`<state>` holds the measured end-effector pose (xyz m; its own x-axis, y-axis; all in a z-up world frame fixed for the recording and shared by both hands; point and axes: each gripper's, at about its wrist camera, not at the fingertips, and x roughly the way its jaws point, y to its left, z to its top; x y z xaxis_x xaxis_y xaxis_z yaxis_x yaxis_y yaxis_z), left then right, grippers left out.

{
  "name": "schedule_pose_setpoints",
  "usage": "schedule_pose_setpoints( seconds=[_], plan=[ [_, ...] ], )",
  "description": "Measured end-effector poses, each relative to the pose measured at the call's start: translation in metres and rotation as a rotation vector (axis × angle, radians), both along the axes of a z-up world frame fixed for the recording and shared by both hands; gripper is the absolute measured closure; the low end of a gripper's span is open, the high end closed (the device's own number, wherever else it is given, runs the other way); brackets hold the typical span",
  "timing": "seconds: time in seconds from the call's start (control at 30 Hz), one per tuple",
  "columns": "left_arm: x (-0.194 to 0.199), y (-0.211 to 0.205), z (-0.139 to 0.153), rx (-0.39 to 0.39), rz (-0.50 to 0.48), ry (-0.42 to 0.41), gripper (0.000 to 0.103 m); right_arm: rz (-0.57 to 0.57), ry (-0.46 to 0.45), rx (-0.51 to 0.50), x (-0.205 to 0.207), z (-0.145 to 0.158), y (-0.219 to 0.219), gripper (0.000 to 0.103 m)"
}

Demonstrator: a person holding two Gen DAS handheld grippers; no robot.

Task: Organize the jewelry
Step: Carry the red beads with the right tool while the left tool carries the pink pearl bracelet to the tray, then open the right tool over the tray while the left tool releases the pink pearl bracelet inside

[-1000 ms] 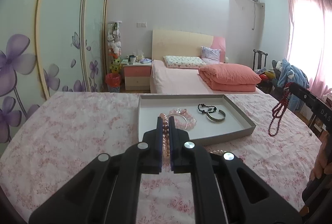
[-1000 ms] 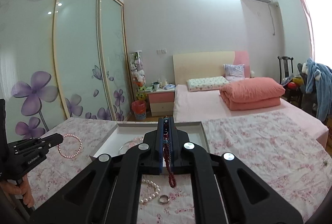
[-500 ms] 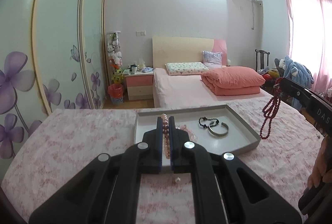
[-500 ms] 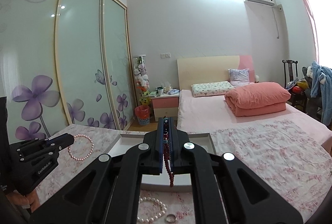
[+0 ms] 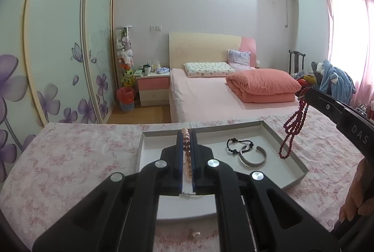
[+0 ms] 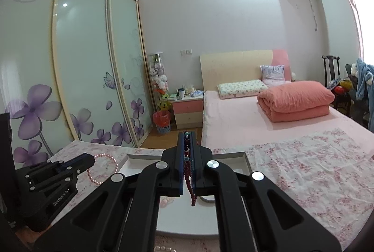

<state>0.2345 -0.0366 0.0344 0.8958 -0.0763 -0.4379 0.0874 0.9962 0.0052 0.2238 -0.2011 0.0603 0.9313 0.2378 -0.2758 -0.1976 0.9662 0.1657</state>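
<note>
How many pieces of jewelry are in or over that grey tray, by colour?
Pink: 2, pearl bracelet in left hand-held gripper, mostly hidden piece in tray
Dark red: 1, bead strand in right hand-held gripper
Black: 1, bead bracelet
Silver: 1, cuff
Total: 5

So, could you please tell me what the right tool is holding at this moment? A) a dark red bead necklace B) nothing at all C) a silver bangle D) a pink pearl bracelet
A: the right tool is shut on a dark red bead necklace, which hangs in loops over the tray; the pink pearl bracelet is in the left tool.
</note>
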Motion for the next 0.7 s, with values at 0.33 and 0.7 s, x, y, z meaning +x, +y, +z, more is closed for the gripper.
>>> schedule_pose_setpoints(
  seconds=[0.33, 0.7],
  plan=[
    [0.046, -0.001, -0.031, -0.011, -0.014, 0.092, 0.097, 0.003, 0.095, -0.006, 0.050, -0.025, 0.008, 0.098],
    [0.068, 0.004, -0.047, -0.046, -0.011, 0.142, 0.076, 0.005, 0.184, 0.032, 0.068, -0.044, 0.004, 0.060]
  ],
)
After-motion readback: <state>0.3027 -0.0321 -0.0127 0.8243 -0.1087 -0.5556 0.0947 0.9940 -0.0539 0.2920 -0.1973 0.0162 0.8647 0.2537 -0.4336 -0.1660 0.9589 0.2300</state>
